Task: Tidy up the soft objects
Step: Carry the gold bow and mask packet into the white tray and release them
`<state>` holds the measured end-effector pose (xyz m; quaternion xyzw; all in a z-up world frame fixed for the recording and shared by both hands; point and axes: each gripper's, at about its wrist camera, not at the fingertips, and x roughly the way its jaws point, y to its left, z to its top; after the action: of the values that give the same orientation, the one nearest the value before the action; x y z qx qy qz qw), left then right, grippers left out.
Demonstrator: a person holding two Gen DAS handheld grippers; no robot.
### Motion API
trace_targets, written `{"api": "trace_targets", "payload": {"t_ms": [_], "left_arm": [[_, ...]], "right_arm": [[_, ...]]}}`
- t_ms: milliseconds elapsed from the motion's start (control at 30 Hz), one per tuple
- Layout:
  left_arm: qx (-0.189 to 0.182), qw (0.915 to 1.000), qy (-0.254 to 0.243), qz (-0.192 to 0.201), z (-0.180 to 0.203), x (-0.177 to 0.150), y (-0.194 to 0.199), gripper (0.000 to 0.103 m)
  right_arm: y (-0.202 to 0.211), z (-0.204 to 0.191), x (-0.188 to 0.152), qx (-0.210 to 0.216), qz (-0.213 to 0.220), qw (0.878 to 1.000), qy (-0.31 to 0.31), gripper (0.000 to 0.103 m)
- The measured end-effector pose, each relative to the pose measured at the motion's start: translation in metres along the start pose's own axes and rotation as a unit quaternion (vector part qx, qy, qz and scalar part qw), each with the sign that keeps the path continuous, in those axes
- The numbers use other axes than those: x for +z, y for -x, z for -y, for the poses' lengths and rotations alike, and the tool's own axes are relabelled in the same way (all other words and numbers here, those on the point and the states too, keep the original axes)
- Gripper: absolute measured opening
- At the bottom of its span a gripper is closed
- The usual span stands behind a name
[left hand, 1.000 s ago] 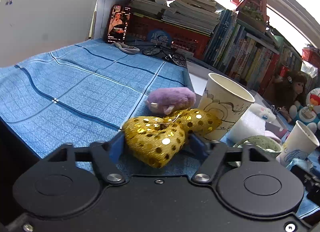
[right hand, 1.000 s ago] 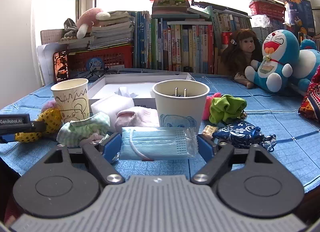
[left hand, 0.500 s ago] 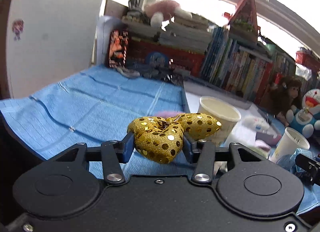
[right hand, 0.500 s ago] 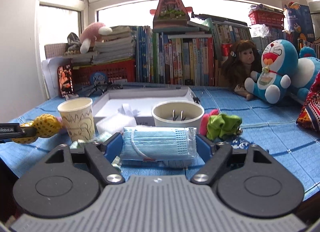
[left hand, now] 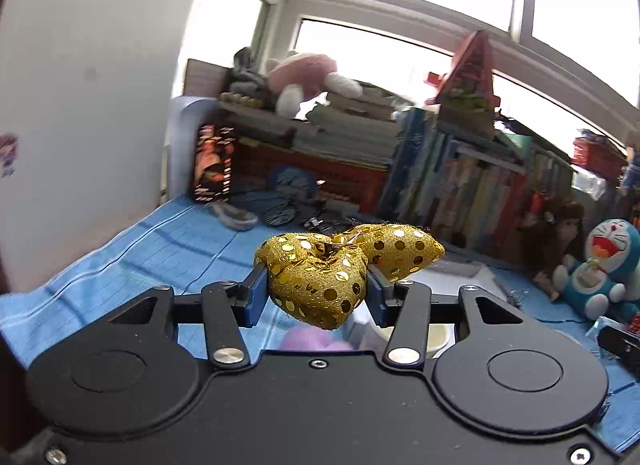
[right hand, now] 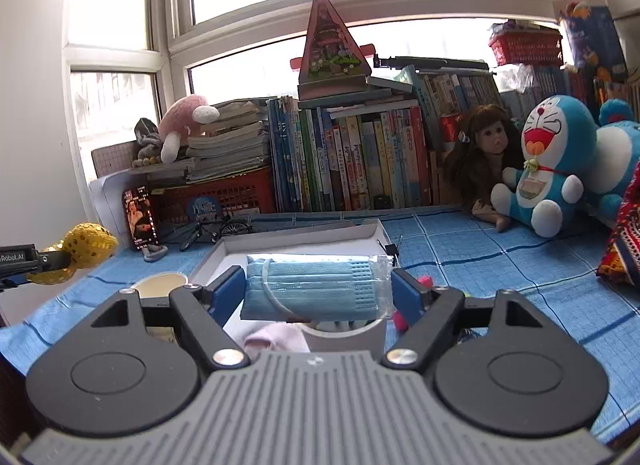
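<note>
On the left, the left gripper (left hand: 316, 292) is clenching its fingers on a gold sequined bow (left hand: 320, 285), holding it above the blue-covered bench (left hand: 160, 249). To the right, the right gripper (right hand: 319, 292) is grasping a wrapped blue face mask (right hand: 316, 289) over a white box (right hand: 300, 243).

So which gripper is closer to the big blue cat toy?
Right. The blue cat toy sits ahead and to the right of the right gripper. The left gripper, holding the gold hearts, is farther off to the left.
</note>
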<state>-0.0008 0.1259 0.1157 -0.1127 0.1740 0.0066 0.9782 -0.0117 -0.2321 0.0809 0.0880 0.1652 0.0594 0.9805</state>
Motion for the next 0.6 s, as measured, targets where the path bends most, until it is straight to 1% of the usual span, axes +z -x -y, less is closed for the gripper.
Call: {"api": "trace_targets", "payload": {"t_ms": [233,433,500,600], "left_arm": [[-0.046,0.9984,-0.021,-0.023,0.027,0.041,-0.027,0.047],[-0.064,0.9952,-0.053,-0.052,0.056,0.072,-0.058,0.047],[-0.068,0.9929,-0.067,-0.071,0.068,0.080,-0.072,0.047],[-0.072,0.9881,-0.070,-0.117,0.082,0.089,-0.101,0.047]], "right_arm": [[-0.019,0.014,0.042,0.009,-0.003,1.000,-0.004,0.079],[-0.050,0.025,0.080,0.010,-0.032,0.999,-0.013,0.079],[-0.062,0.027,0.089,0.011,-0.048,0.999,-0.010,0.079],[-0.083,0.031,0.100,0.010,-0.081,0.997,-0.009,0.079]]}}
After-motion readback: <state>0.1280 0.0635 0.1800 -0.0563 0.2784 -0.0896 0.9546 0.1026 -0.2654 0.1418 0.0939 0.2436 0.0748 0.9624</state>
